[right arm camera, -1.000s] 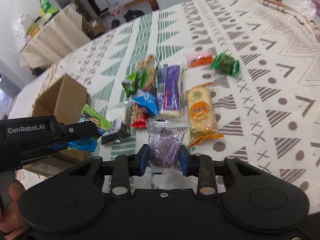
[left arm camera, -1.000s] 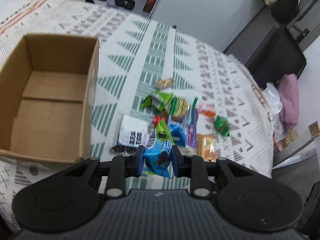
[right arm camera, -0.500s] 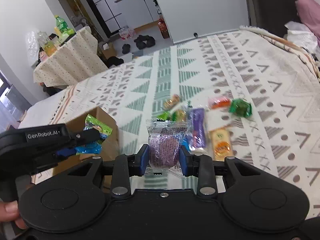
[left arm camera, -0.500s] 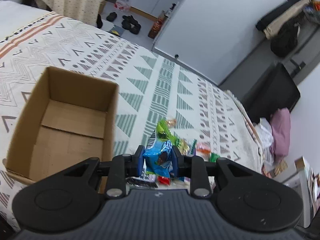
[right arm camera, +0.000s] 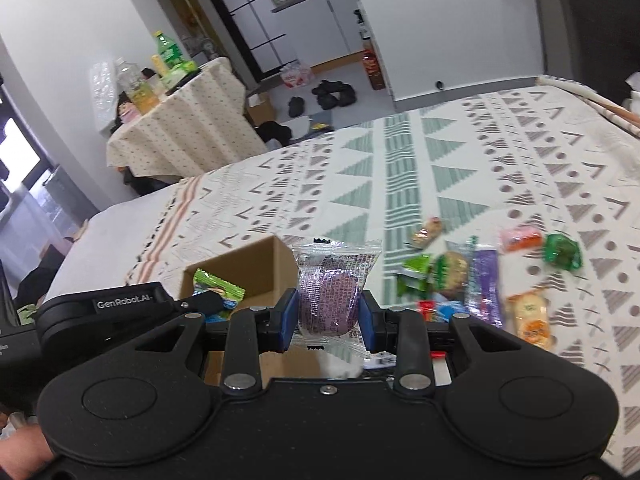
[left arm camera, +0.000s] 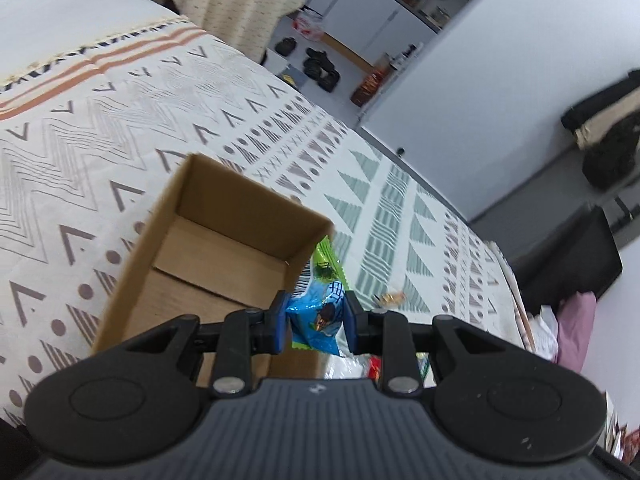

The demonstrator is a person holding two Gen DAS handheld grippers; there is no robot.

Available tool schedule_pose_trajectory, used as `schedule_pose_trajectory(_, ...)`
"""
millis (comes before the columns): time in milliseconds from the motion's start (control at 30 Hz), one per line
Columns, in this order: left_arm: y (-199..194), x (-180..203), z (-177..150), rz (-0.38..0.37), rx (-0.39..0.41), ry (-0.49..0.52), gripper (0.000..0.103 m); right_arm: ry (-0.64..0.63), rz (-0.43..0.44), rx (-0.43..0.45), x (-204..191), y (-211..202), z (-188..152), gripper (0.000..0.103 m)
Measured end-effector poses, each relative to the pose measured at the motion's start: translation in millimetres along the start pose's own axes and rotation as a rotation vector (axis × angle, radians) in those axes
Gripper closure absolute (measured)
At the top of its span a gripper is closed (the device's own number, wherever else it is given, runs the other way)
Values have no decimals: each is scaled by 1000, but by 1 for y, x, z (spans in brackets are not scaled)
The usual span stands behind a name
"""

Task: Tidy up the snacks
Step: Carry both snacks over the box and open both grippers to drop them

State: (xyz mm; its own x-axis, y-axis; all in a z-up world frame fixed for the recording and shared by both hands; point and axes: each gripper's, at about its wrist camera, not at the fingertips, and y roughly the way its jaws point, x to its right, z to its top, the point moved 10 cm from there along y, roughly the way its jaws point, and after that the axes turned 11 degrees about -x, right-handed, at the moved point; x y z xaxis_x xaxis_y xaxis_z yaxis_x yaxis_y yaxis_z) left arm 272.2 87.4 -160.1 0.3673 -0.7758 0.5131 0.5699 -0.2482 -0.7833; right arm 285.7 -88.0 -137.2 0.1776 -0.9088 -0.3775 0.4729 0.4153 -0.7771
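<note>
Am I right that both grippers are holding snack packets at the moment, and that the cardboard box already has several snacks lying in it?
Not quite. Both are holding packets: the left gripper a blue packet, the right gripper a clear-wrapped purple snack. But the left wrist view shows the cardboard box with only bare cardboard inside; no snacks are visible in it.

patterned bedspread (right arm camera: 460,152), cardboard box (left arm camera: 224,216), loose snacks (right arm camera: 480,280)

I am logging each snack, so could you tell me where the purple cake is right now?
In the right wrist view the purple cake is clamped in the right hand-held gripper, just right of the box.
</note>
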Motion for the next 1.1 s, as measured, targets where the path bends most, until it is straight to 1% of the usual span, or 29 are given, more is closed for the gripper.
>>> schedule_pose_trajectory(200, -5, -23, 17, 24, 31, -62, 76, -29, 49, -10, -31, 15, 5, 71)
schedule_pose_trajectory(433, 1, -48, 34, 54, 44, -123, 76, -46, 82, -33, -55, 38, 8, 71)
schedule_pose_trajectory(600, 8, -53, 38, 37, 39, -158, 75, -60, 95, -47, -69, 52, 11, 71)
schedule_pose_trajectory(633, 8, -53, 39, 40, 43, -158, 72, -66, 99, -47, -72, 54, 12, 71)
schedule_pose_trajectory(700, 7, -54, 39, 44, 47, -158, 71, -75, 102, -48, -77, 58, 13, 71)
schedule_pose_trajectory(767, 6, -57, 38, 50, 43, -172, 63, -79, 103, -53, -80, 62, 14, 71)
schedule_pose_trajectory(833, 4, -60, 37, 52, 43, -190, 57, -82, 101, -57, -83, 66, 16, 71)
schedule_pose_trajectory(933, 2, -64, 38, 62, 52, -206, 52, -94, 113, -54, -89, 70, 19, 71)
schedule_pose_trajectory(1000, 0, -65, 39, 69, 59, -215, 45, -125, 121, -57, -96, 70, 19, 66)
schedule_pose_trajectory(1033, -1, -65, 39, 74, 64, -216, 41, -142, 119, -59, -97, 70, 19, 62)
schedule_pose_trajectory(1067, -2, -65, 39, 81, 68, -215, 39, -150, 113, -58, -97, 69, 18, 54)
schedule_pose_trajectory(1100, -2, -65, 39, 88, 71, -211, 35, -149, 105, -52, -94, 67, 19, 53)
